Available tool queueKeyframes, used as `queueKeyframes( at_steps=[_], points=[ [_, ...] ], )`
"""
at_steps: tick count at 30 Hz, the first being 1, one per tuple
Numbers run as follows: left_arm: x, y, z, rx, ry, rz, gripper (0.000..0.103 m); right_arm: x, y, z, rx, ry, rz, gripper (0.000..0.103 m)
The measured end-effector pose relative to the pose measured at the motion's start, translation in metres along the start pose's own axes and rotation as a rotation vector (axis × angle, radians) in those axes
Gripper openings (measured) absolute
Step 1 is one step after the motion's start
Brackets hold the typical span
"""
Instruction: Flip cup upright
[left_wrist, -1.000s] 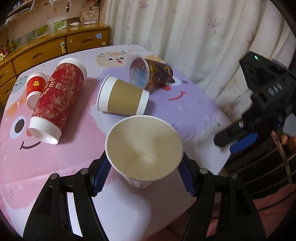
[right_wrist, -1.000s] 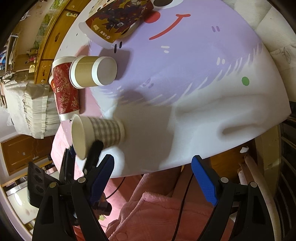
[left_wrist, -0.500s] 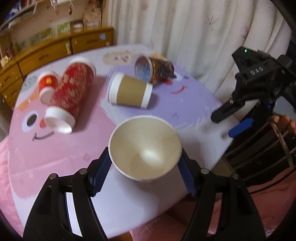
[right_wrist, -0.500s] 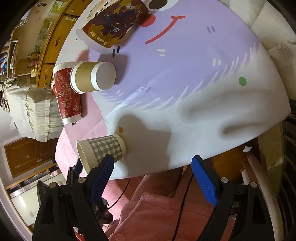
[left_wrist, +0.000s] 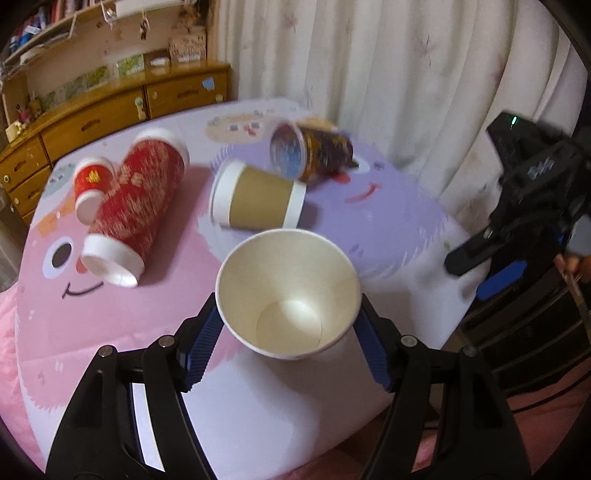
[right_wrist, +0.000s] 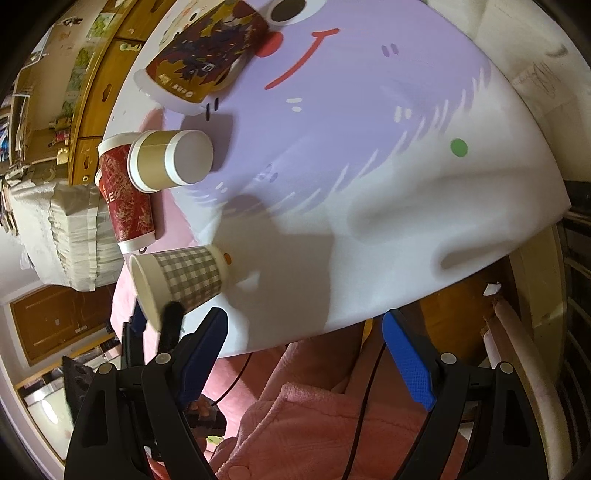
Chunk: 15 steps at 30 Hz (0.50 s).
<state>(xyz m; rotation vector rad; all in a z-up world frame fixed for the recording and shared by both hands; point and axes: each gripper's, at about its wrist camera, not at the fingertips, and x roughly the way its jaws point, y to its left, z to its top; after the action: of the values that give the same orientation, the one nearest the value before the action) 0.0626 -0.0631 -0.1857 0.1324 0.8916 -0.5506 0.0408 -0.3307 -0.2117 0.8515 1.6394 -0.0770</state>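
Note:
My left gripper (left_wrist: 288, 332) is shut on a white paper cup (left_wrist: 290, 295) with a checked outside, mouth facing the camera. In the right wrist view the same checked cup (right_wrist: 184, 280) stands with its base on the table near the front edge, the left gripper's finger at its rim. My right gripper (right_wrist: 304, 354) is open and empty, off the table's edge over a pink robe. It also shows at the right of the left wrist view (left_wrist: 517, 221).
Several cups lie on their sides on the cartoon tablecloth (left_wrist: 388, 221): a tall red one (left_wrist: 136, 206), a small red one (left_wrist: 90, 184), a brown-sleeved one (left_wrist: 258, 199) and a dark printed one (left_wrist: 314, 151). Wooden drawers (left_wrist: 92, 125) and curtains (left_wrist: 406, 74) stand behind.
My left gripper has tilted the checked cup from lying toward standing and brought its base down onto the table. My right gripper has barely moved.

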Motion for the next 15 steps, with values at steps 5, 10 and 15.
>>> queueKeyframes(
  at_steps=[5,10,15],
  points=[
    [0.014,-0.004,-0.009,0.003,0.102,-0.005,0.069,0.0,-0.006,-0.001,0.016,-0.001,0.005,0.087],
    [0.032,-0.008,-0.022,0.029,0.32,-0.027,0.082,0.0,-0.006,-0.001,0.011,-0.001,-0.002,0.09],
    [0.016,-0.002,-0.038,0.066,0.419,-0.008,0.082,-0.006,0.005,-0.005,-0.074,-0.044,-0.052,0.092]
  ],
)
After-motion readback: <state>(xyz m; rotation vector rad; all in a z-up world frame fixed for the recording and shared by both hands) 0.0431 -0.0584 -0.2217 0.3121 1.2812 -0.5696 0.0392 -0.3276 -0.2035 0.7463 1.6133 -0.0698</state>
